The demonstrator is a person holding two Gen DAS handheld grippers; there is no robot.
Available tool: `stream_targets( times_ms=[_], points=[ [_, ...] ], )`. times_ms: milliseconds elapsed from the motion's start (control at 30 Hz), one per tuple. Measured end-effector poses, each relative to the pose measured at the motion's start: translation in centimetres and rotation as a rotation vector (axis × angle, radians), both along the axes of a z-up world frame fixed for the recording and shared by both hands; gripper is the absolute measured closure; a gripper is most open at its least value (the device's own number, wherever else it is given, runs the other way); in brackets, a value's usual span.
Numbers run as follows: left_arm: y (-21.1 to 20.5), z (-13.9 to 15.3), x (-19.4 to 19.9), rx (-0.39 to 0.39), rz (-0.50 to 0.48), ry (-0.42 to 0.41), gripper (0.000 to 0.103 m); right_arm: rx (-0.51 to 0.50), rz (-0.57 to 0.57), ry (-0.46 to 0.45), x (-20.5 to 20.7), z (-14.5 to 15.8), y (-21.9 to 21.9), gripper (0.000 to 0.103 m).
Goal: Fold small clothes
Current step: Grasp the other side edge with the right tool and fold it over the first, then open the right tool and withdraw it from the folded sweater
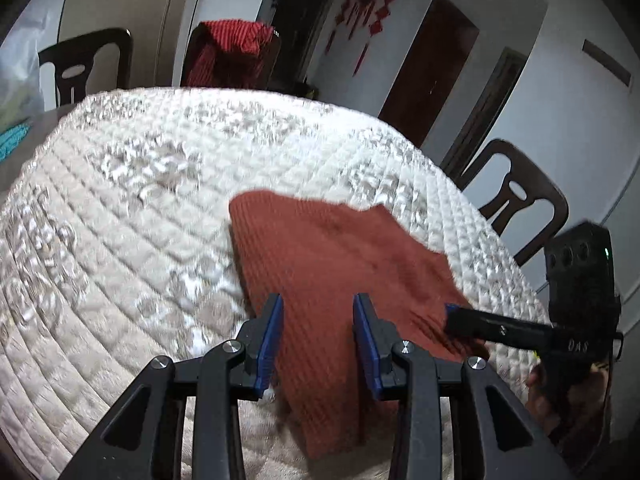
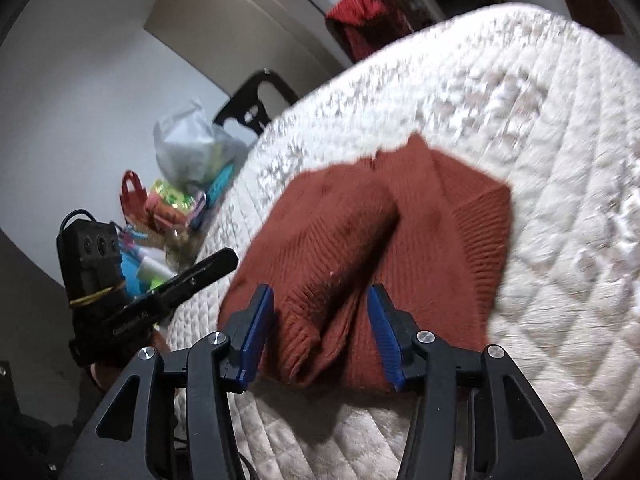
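Note:
A rust-red ribbed knit garment [image 1: 340, 256] lies partly folded on the white quilted table cover [image 1: 132, 184]. My left gripper [image 1: 318, 340] is open, its blue pads just above the garment's near edge. In the right wrist view the same garment [image 2: 380, 236] shows a rolled fold along its middle. My right gripper [image 2: 320, 332] is open over the garment's near edge, holding nothing. The right gripper also shows in the left wrist view [image 1: 450, 314] at the garment's right edge. The left gripper shows in the right wrist view [image 2: 228, 258] at the garment's left.
Dark chairs [image 1: 516, 200] stand around the table, one draped with a red cloth [image 1: 236, 48]. A plastic bag [image 2: 192, 148] and colourful clutter [image 2: 168, 208] sit at the table's left end. The quilted cover [image 2: 540, 120] reaches the table's edges.

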State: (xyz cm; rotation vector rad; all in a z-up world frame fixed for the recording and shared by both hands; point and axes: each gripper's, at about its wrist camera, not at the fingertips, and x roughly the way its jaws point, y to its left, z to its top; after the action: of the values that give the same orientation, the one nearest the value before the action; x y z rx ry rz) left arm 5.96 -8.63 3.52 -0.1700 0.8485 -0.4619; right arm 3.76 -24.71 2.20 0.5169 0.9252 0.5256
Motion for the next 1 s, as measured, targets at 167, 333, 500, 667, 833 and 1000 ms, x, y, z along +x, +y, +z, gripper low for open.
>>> stream_targets(
  times_ms=[167,333,500,667,833,1000],
  points=[
    [0.2,-0.5,0.0,0.008,-0.005,-0.009,0.064,-0.01,0.02,0.029,1.4,-0.5,1.0,0.053],
    [0.1,-0.7,0.0,0.021,-0.013,-0.019,0.064,0.001,0.038,0.053,2.8,-1.4,1.9,0.054],
    [0.0,-0.5,0.0,0.035,-0.014,-0.027,0.064,-0.011,0.035,0.051,3.1,-1.4,1.8,0.081],
    [-0.8,1.5,0.1,0.024,-0.026,-0.081,0.065,-0.027,0.013,-0.058,2.5,2.1,0.1,0.084],
    [-2.7,1.5,0.1,0.031,-0.083,-0.093,0.065,-0.07,-0.03,-0.086,1.6,2.7,-3.0,0.084],
    [-4.3,-0.7,-0.2,0.075,-0.12,-0.058,0.064,-0.085,-0.052,0.011,1.6,-0.8,-4.4,0.083]
  ],
)
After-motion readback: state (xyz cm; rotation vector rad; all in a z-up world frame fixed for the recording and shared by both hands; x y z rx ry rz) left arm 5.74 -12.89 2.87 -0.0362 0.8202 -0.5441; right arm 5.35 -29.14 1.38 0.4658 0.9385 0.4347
